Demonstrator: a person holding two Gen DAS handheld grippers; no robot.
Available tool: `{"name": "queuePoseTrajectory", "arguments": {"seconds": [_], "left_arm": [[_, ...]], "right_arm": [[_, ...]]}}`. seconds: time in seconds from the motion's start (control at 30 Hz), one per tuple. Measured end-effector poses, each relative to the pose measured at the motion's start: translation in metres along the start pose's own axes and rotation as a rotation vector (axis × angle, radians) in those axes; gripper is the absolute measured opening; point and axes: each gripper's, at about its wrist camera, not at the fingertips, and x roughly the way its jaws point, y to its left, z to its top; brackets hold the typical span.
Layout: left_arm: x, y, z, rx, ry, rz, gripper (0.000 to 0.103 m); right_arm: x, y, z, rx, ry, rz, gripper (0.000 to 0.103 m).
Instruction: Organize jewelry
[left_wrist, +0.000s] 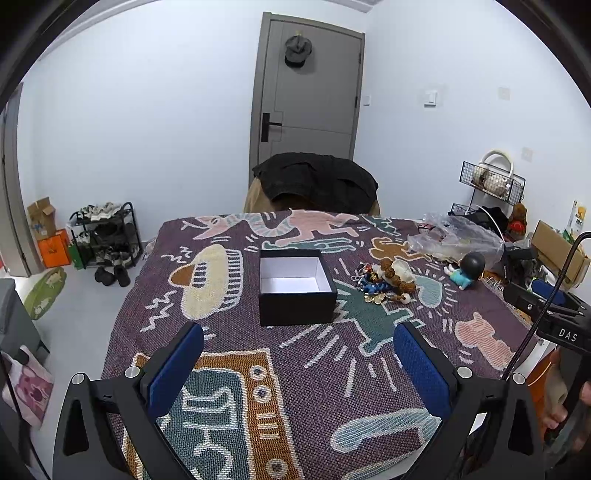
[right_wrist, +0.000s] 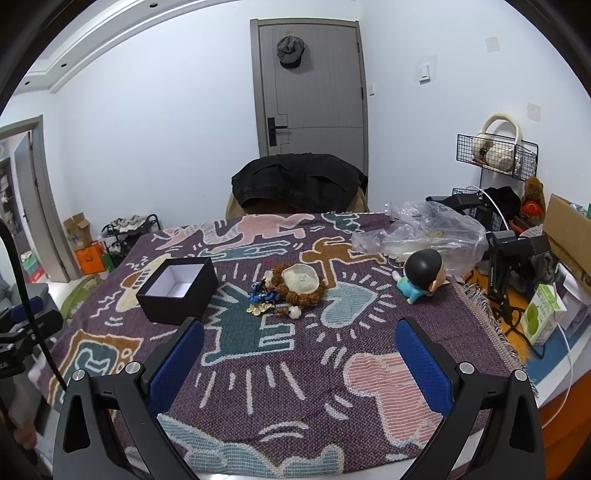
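Note:
An open black box (left_wrist: 297, 286) (right_wrist: 178, 288) with a white, bare inside stands on the patterned cloth. To its right lies a jewelry pile (left_wrist: 384, 283) (right_wrist: 286, 291): a brown bead bracelet (right_wrist: 303, 291) around a white shell-like piece (right_wrist: 301, 277), blue charms (right_wrist: 263, 293), gold bits and a white bead. My left gripper (left_wrist: 299, 363) hovers open just short of the box, nothing between its blue pads. My right gripper (right_wrist: 300, 360) is open too, short of the pile, nothing held.
A small figurine (right_wrist: 419, 275) with a black head lies right of the pile, behind it a crumpled clear plastic bag (right_wrist: 424, 230). A chair with a dark jacket (right_wrist: 299, 182) stands at the table's far edge. Boxes and a wire rack (right_wrist: 495, 151) crowd the right side.

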Motion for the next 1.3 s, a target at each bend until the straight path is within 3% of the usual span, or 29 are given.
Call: {"name": "queuePoseTrajectory", "arguments": {"seconds": [0.7, 1.3], "left_arm": [[0.0003, 0.0013, -0.0004, -0.005, -0.006, -0.016, 0.103], [0.0020, 0.0032, -0.0013, -0.014, 0.004, -0.031, 0.103]], "right_arm": [[-0.0043, 0.0029, -0.0015, -0.013, -0.003, -0.056, 0.103], [-0.0032, 0.0018, 0.0008, -0.002, 0.004, -0.049, 0.103]]}}
